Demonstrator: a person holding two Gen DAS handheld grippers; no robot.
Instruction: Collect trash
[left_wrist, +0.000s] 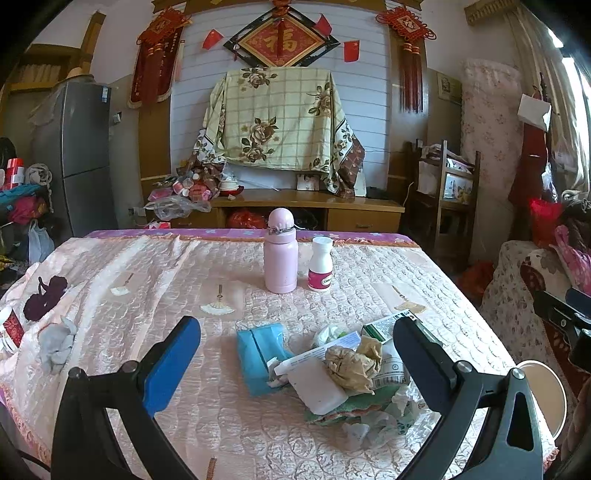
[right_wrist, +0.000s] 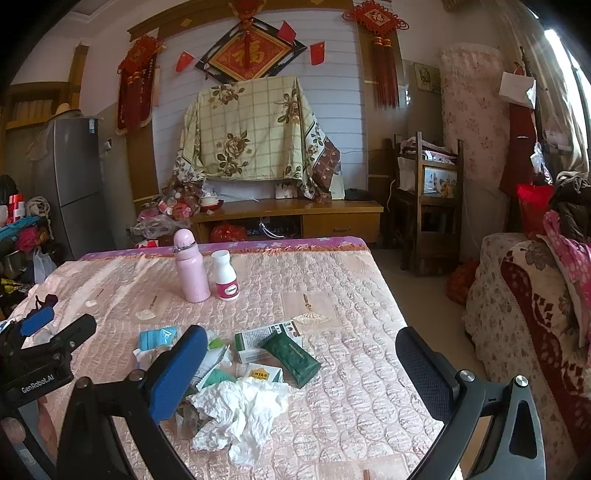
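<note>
Both tools, left and right, are held wide apart, empty, above trash pile on desk.

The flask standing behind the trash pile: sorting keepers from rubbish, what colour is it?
Pale pink flask, lid included; clearest in the left wrist view.

Home living room, fridge, TV cabinet, sofa

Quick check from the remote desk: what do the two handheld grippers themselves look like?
Both match: black frames with silver pivot bolts, one blue-padded finger and one black textured finger. The left gripper also shows in the right view, with white "GenRobot.AI" lettering on its black body. The right gripper looks identical.
</note>
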